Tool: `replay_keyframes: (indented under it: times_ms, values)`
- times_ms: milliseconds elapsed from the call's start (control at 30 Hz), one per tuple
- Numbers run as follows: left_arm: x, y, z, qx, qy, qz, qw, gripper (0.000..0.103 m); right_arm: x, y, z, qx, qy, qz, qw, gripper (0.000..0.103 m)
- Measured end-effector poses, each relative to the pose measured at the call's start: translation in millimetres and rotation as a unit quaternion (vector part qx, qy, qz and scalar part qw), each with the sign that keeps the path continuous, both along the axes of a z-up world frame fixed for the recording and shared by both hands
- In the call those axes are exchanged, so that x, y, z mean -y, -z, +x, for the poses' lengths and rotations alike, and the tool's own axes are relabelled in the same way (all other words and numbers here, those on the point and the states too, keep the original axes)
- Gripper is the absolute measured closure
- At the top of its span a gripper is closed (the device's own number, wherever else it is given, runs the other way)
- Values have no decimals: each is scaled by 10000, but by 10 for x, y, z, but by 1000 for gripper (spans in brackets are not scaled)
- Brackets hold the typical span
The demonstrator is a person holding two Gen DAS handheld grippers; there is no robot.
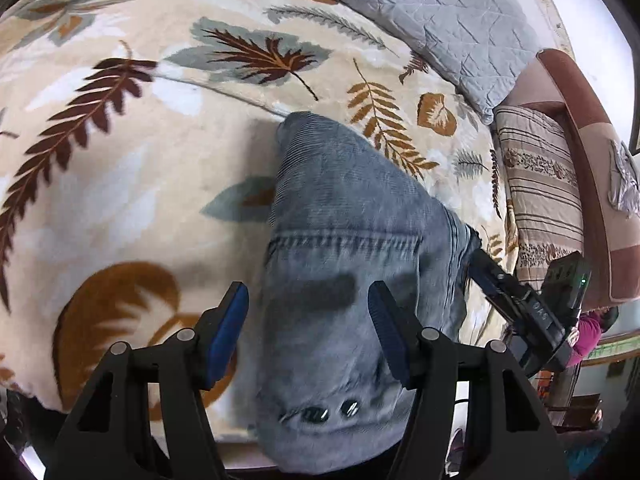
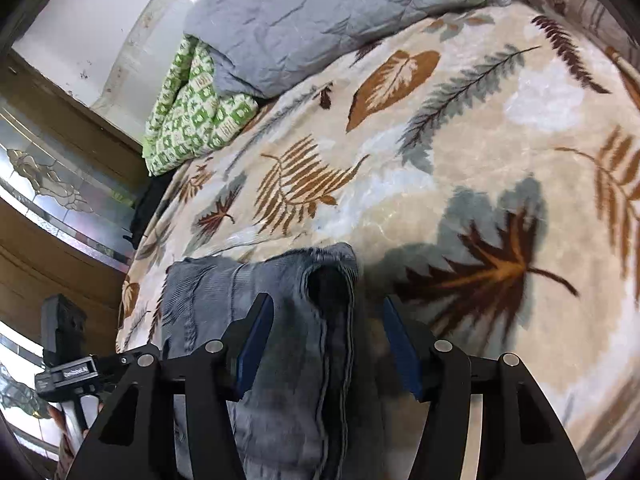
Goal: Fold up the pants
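Grey-blue corduroy pants (image 1: 352, 216) lie folded on the leaf-print blanket (image 1: 120, 168), waist end with two buttons nearest me. My left gripper (image 1: 308, 312) is open just above the waist end, with fabric showing between its blue pads. In the right wrist view the pants (image 2: 280, 288) lie as a folded stack with a dark leg opening at the far end. My right gripper (image 2: 326, 332) is open over the stack's right edge. The right gripper's body (image 1: 528, 312) shows at the pants' right side in the left view.
A grey quilted pillow (image 2: 320, 12) and a green-patterned quilt (image 2: 188, 116) lie at the head of the bed. A striped cushion (image 1: 540, 184) and a brown headboard (image 1: 588, 152) stand to the right. The bed's near edge (image 1: 240, 444) is just below the waistband.
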State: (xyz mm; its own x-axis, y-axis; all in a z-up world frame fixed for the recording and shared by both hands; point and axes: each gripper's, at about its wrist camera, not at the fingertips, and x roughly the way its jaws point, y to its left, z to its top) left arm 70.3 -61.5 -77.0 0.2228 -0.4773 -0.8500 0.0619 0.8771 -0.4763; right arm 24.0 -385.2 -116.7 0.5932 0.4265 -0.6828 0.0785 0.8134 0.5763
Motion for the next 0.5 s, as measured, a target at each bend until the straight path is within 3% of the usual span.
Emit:
replay_keyframes:
  times_ms: [100, 200, 267, 400, 500]
  values:
    - [148, 12, 84, -42, 112, 151, 9998, 41, -163, 40, 135, -4, -296, -332, 9990, 85]
    - [193, 9, 101, -42, 143, 164, 9998, 41, -306, -153, 184, 279, -538, -1011, 9930, 94]
    - [187, 52, 140, -50, 81, 118, 9999, 41, -289, -236, 239, 416, -577, -1210, 9901, 94]
    - [172, 155, 170, -245, -23, 19, 9997, 40, -363, -13, 468, -24, -817, -1741, 9813, 89]
    - [127, 72, 99, -166, 71, 70, 9998, 41, -251, -55, 418, 18, -675, -1401, 9878, 79]
